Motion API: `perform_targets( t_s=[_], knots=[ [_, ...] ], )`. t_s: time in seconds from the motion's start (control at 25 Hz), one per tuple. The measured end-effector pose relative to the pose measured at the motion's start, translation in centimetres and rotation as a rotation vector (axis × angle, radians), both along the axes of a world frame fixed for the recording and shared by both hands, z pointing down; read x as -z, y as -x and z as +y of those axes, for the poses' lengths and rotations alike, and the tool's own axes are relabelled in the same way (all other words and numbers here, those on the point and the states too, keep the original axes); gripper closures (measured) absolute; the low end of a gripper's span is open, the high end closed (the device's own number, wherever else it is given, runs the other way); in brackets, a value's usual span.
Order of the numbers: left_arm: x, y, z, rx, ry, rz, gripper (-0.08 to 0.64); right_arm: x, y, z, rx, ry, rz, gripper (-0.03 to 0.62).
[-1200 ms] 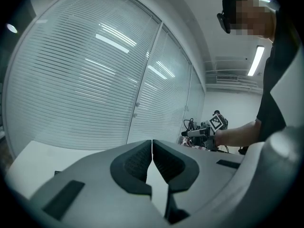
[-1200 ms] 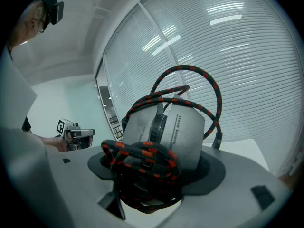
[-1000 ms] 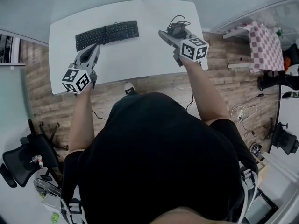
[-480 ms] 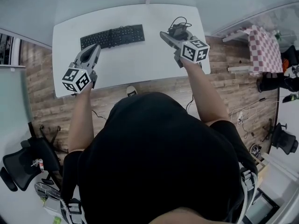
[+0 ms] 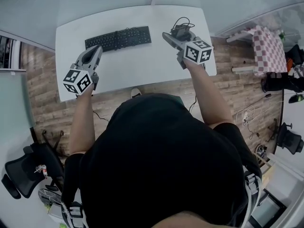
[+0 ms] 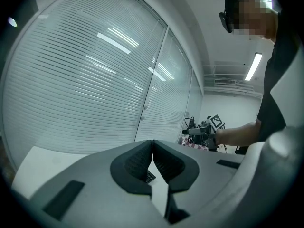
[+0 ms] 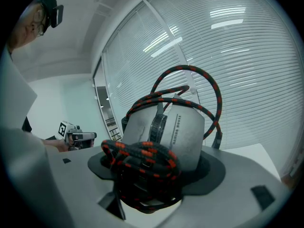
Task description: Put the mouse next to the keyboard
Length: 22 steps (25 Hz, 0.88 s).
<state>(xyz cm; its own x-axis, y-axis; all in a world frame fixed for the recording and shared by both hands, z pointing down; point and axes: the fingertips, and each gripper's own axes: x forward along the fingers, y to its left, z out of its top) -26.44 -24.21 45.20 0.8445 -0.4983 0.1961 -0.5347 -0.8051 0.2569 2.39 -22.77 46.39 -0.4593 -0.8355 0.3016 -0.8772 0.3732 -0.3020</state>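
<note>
The mouse (image 7: 167, 129), its cable (image 7: 142, 161) bundled against it, is clamped in the right gripper (image 5: 173, 36) at the table's (image 5: 137, 65) far right, well apart from the keyboard (image 5: 118, 38) at far left, evidently for carriage leftward; the left gripper (image 5: 92, 52) is held closed and empty, near the keyboard.

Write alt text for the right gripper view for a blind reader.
A grey mouse, wrapped in its red-and-black cable, sits gripped in the jaws of the right tool. Window blinds fill the background; the left tool shows at left.
</note>
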Motion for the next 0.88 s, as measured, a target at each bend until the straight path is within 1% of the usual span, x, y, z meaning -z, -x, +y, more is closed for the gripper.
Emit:
perform_targets(
  t_s=[0.44,0.76,0.88],
  knots=[
    [-0.8,0.5,-0.7,0.012,0.012,0.001,0.534,-1.3,-0.4,0.1,-0.002,0.031,0.015,0.223],
    [0.2,-0.4,0.2,0.035,-0.010,-0.020,0.534,-1.6,-1.2,-0.2,0.027,0.028,0.005,0.224],
    [0.4,-1.7,-0.3,0.056,-0.012,-0.030,0.534,-1.7,-2.7,-1.1,0.039,0.029,-0.004,0.223]
  ],
)
